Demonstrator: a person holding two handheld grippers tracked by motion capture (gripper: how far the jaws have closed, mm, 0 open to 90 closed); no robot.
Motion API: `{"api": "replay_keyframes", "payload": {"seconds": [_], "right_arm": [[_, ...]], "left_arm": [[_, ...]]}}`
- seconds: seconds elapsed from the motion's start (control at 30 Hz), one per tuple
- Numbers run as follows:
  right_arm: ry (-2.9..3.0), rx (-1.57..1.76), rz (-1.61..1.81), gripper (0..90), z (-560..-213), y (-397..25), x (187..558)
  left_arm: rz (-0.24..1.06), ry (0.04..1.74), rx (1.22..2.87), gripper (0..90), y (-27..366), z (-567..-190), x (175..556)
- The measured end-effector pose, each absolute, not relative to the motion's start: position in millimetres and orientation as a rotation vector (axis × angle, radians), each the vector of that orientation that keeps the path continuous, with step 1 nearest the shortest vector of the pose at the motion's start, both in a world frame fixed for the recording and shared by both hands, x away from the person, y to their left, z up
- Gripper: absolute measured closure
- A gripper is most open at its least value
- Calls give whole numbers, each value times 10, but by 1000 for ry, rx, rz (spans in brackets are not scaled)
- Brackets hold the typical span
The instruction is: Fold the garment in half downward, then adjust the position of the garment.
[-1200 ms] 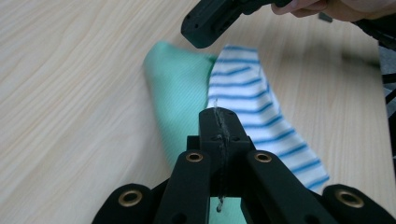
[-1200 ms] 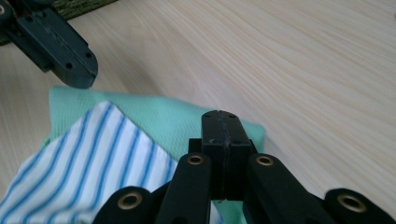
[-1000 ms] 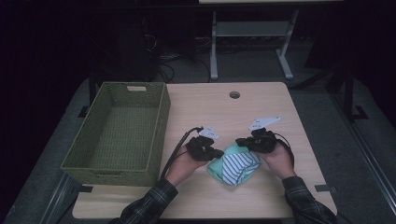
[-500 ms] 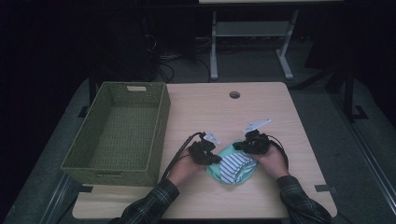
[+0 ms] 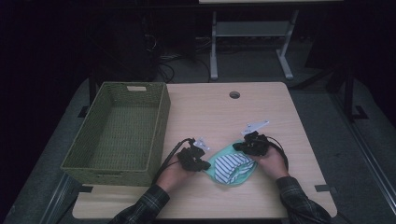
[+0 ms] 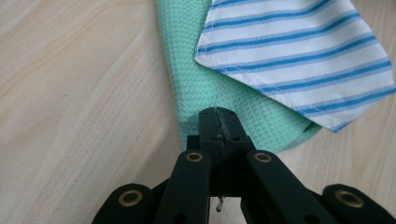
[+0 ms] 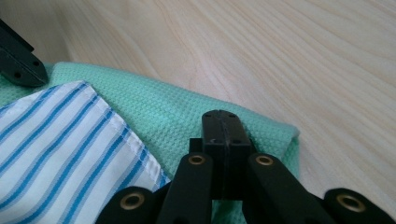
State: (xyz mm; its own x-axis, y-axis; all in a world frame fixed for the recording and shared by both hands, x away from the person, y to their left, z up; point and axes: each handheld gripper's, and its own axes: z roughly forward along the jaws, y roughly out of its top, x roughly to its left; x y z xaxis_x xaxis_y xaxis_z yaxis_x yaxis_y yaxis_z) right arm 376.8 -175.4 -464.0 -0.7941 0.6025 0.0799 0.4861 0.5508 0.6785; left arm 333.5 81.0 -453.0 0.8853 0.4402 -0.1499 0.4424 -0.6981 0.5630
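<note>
Pinching shut on the green cloth, your left tongs grip its edge, with the striped cloth lying on top between both tongs. Your right tongs are likewise closed on the green edge near its corner. Lifting unevenly could, I judge, slide the striped cloth off onto the surface. No readable writing appears anywhere.
</note>
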Motion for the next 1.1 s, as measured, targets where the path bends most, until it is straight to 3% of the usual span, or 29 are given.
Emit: {"api": "replay_keyframes", "payload": {"seconds": [0.3,0.6,0.83,1.1], "right_arm": [[2574,938,1150,900,-4543,-1882,3754],[2538,1016,1096,900,-4583,-2134,3792],[2555,1047,1056,900,-4662,-2234,3789],[2582,1030,1034,900,-4671,-2242,3694]], "left_arm": [[9,623,2421,866,793,-4492,3348],[-22,560,2347,895,717,-4326,3184],[-104,485,2363,896,543,-4387,2999],[-100,462,2435,896,461,-4507,2993]]}}
